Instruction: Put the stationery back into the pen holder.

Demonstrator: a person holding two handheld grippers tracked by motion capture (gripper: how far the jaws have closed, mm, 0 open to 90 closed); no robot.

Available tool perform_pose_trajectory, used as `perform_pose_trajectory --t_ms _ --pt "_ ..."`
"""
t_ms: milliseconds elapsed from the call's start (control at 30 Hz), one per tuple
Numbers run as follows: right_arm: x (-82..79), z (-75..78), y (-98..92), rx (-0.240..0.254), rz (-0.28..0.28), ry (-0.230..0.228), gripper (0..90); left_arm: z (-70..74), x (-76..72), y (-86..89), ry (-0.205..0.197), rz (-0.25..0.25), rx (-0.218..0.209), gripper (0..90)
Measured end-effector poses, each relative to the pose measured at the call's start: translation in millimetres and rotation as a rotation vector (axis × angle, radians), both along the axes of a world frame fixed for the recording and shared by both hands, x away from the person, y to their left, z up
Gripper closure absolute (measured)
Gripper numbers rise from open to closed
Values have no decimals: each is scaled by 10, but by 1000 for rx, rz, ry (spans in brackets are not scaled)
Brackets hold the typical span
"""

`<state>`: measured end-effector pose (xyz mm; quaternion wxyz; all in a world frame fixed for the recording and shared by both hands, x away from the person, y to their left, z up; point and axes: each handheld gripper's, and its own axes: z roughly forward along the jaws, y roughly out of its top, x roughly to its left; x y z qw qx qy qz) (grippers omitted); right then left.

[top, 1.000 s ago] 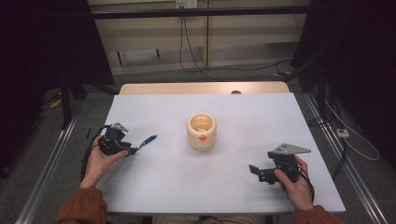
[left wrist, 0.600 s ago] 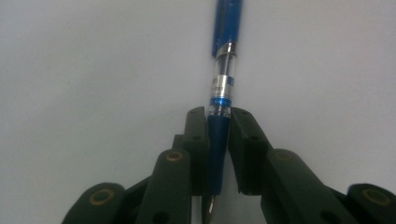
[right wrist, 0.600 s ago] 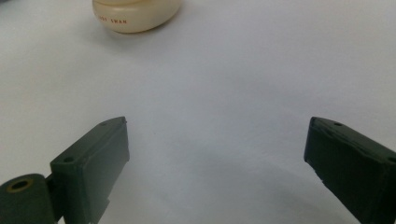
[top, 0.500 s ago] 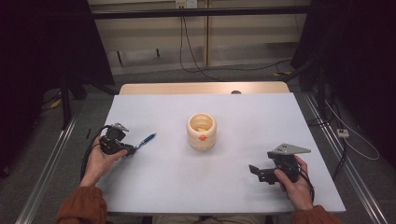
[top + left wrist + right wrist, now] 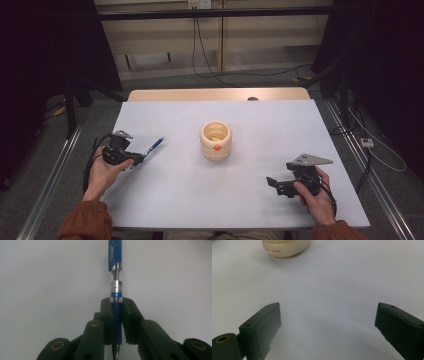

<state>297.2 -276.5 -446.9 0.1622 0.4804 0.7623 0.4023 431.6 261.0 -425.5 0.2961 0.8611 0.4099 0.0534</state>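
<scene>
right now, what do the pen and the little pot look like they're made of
The pen looks plastic: glossy blue grip and cap, a clear middle section, a shiny metal-looking band and tip. The left gripper is shut on it. The pot has a smooth cream surface with a soft sheen, ceramic or painted wood; I can't tell which.

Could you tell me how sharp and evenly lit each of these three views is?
High view: the table is evenly lit, the surroundings fall into darkness, and the cup casts hardly any shadow. Left gripper view: the pen is sharp, clamped in the left gripper, whose near links are soft. Right gripper view: the right gripper is blurred, the jaws wide apart, with a faint shadow beneath.
</scene>
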Motion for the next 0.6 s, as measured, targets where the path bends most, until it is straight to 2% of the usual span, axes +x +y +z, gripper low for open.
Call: perform_pose_trajectory --t_ms 67,200,267,367,500,600 --pt "-6 8 8 -3 4 -7 62 37 -38 -19 -7 -8 -33 802" --pt "-13 39 32 -4 19 -24 62 146 -160 -63 -21 -46 -58 802" --pt "-16 51 53 -10 25 -31 59 202 -241 -75 -40 -52 -78 802" --pt "-21 58 92 -18 32 -44 58 259 -344 -92 -42 -68 -115 801" --pt "-28 36 140 -11 40 -46 59 269 -442 -153 -39 -101 -126 802" --pt "-37 30 185 -16 59 -58 59 253 -512 -189 -38 -125 -120 801"
